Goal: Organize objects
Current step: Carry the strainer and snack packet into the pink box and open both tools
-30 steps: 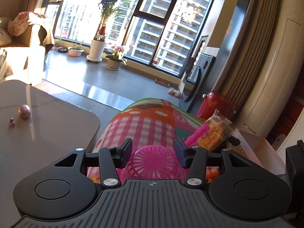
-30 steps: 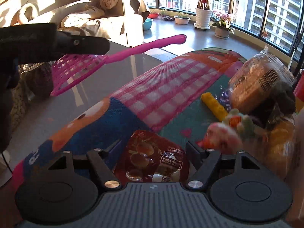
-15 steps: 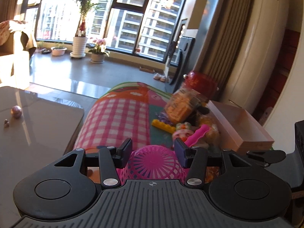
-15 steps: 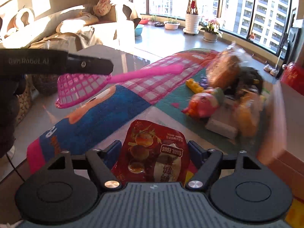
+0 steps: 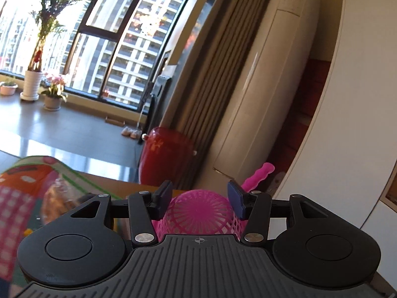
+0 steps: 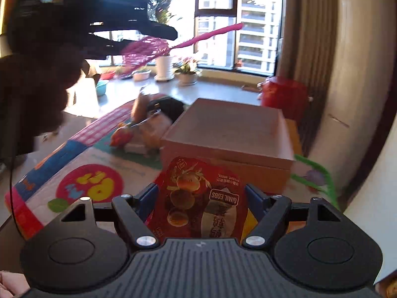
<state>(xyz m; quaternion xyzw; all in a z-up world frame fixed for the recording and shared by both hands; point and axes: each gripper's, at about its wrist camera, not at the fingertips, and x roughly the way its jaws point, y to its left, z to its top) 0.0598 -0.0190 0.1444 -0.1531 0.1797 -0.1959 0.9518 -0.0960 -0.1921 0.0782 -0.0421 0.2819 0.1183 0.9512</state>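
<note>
Pink mesh of the fly swatter point(image 5: 198, 211) is sitting pinched between the left tongs point(image 5: 201, 198), its handle running up and away to the right, the head's near part hidden behind the tongs' body. From the right wrist, that swatter point(image 6: 148, 49) is blurring against the window. Right tongs point(image 6: 201, 198) are clamping a red quail-egg packet point(image 6: 198, 198) lengthwise, before the cardboard box point(image 6: 230, 134) on the bench's colourful mat point(image 6: 91, 186).

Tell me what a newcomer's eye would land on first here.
The pink fly swatter, its mesh head clamped in the left gripper and its handle pointing away. Next, the red quail egg packet gripped by the right gripper, just before the cardboard box on the colourful play mat.
</note>
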